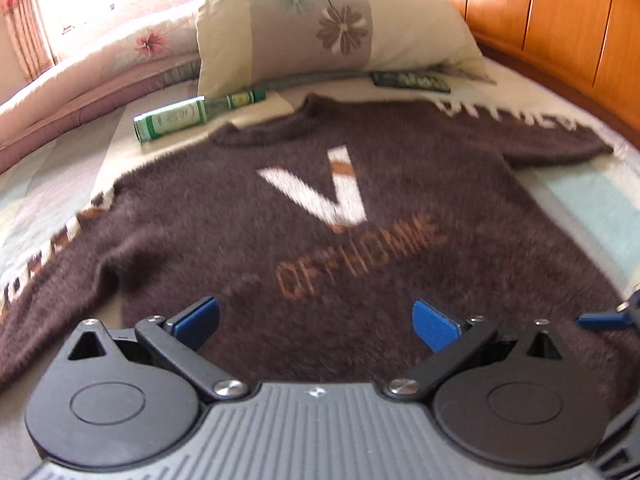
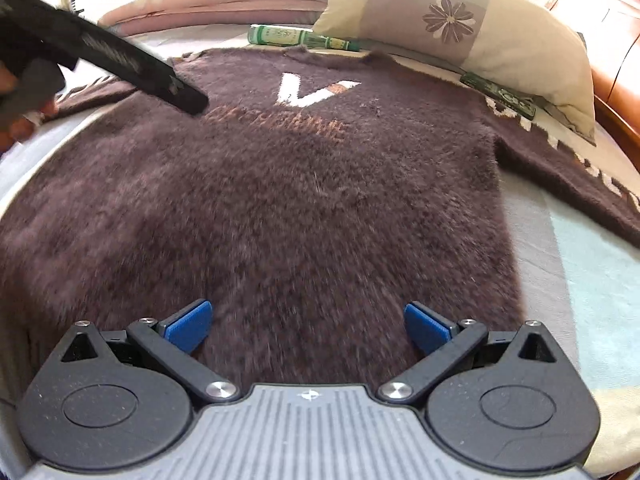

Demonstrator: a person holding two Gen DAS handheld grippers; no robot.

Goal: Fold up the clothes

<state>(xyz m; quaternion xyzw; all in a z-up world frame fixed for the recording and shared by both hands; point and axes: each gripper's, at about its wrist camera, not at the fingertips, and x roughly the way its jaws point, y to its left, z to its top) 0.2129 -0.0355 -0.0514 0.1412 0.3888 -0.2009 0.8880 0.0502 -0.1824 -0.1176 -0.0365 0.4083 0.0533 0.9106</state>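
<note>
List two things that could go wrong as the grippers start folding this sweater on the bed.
The green bottle lies right by the sweater collar, so a fold toward the pillow could knock or trap it. Both grippers, left and right, are open; fuzzy knit may slip or bunch.

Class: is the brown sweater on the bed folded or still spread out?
Spread out: the sweater lies flat, front up, both sleeves extended sideways.
</note>
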